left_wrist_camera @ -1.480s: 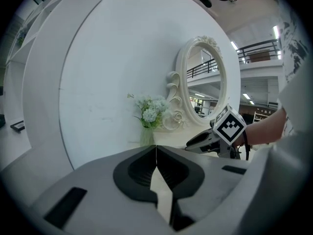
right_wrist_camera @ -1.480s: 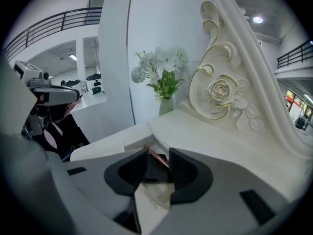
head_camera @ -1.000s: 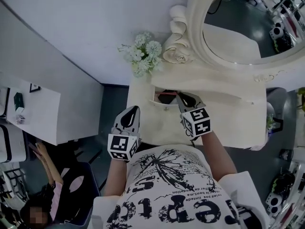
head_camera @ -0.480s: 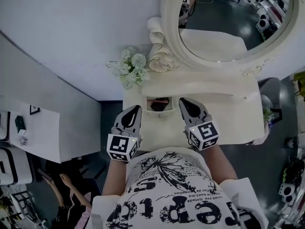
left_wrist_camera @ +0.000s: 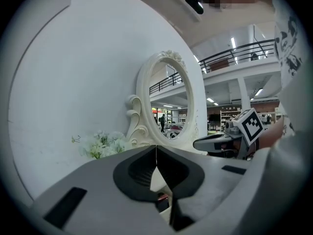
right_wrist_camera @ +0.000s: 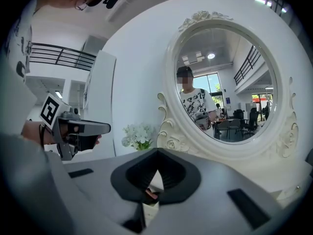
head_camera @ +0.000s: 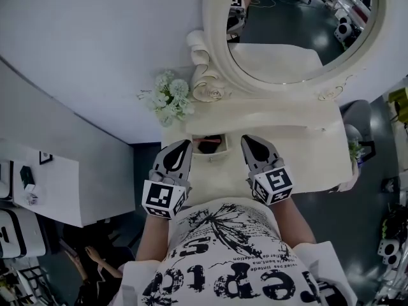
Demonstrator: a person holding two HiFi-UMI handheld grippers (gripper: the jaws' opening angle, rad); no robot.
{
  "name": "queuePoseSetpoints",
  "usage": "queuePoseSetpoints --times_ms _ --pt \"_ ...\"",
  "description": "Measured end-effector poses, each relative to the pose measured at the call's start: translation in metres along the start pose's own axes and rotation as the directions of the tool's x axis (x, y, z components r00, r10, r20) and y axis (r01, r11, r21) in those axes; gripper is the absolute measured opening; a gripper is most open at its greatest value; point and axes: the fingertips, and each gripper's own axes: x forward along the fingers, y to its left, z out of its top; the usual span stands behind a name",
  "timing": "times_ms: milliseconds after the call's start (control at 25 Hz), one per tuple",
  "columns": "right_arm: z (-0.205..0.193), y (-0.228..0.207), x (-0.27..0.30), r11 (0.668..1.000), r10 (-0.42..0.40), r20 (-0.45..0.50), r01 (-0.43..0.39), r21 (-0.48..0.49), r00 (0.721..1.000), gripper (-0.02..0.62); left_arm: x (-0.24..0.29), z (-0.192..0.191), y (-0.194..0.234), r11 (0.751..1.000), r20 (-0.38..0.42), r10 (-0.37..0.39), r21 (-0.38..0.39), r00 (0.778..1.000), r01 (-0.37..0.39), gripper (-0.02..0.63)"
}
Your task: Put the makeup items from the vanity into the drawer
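**Both tongs clenched and empty, makeup in the drawer**

You hold the left tongs (head_camera: 183,145) and the right tongs (head_camera: 248,140) side by side above the front of the cream worktop (head_camera: 299,158). Both point toward the wall. The drawer (head_camera: 210,159) sits between them, pulled out only a little. In its narrow opening you can see the makeup items (head_camera: 209,145), a red piece and a darker one; what each is cannot be made out. They lie lower than the tips of both tongs, nearer the left pair than the right, and touch neither.

In your left gripper view the jaws meet tip to tip with nothing caught between them. A red spot shows below, through the hollow behind the tips. Your right gripper view shows the same: jaws pressed together, empty, with a reddish bit below them.

The oval mirror (head_camera: 287,62) stands at the back of the worktop, and the white flowers (head_camera: 169,99) stand at its left corner, well away from both tongs
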Motion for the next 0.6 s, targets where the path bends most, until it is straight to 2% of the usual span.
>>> queuePoseSetpoints --times_ms 600 --pt "0.0061 -0.0016 -0.0032 1.000 -0.020 0.015 0.020 -0.021 1.000 0.017 -0.0022 0.0016 0.0020 1.000 0.008 0.013 -0.010 1.000 -0.013 0.020"
